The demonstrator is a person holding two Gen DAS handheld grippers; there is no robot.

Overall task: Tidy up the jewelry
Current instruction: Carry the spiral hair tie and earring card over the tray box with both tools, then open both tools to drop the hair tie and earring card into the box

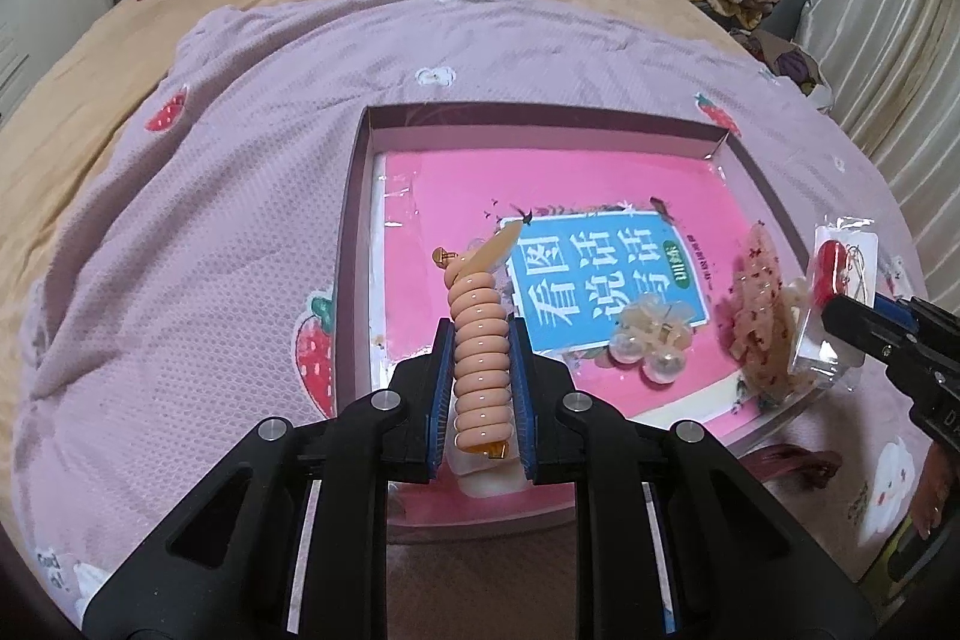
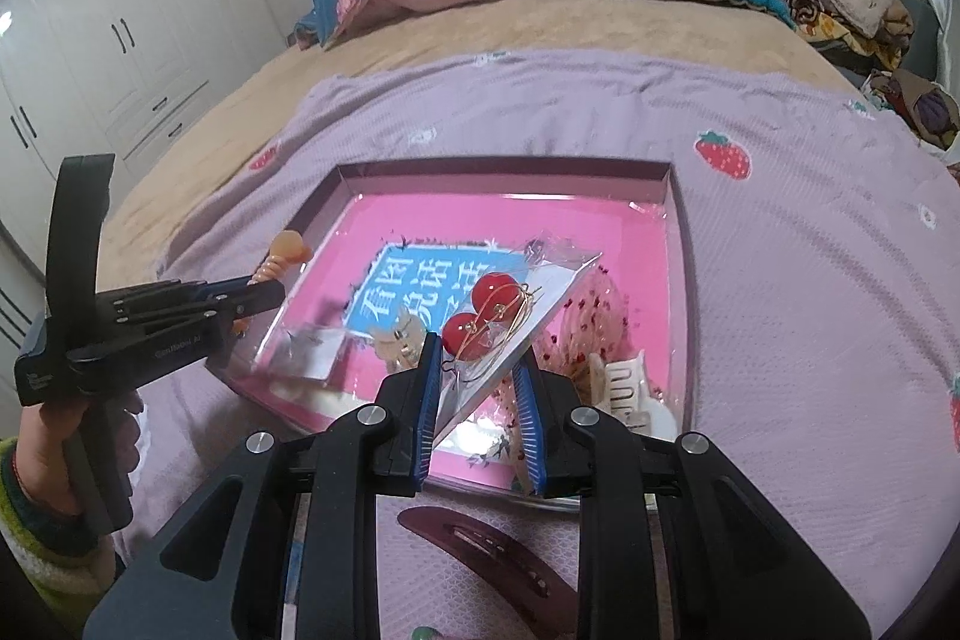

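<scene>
My left gripper [image 1: 480,337] is shut on a peach spiral hair coil [image 1: 477,316], which stands up between the pads over the near left part of a shallow box [image 1: 540,119]. A pink book [image 1: 540,196] lines the box. My right gripper [image 2: 477,361] is shut on a clear packet with red ball earrings [image 2: 489,307], tilted above the box's near edge. In the left wrist view the right gripper [image 1: 840,319] holds the earring packet [image 1: 831,268] at the box's right side. In the right wrist view the left gripper [image 2: 267,295] carries the coil [image 2: 282,256] at the left.
In the box lie a clear pearl clip [image 1: 651,340], a pink glitter clip [image 1: 759,307] and a white claw clip [image 2: 624,382]. A dark maroon barrette [image 2: 480,544] lies on the lilac strawberry blanket [image 2: 810,280] in front of the box. A person's hand [image 2: 42,436] grips the left handle.
</scene>
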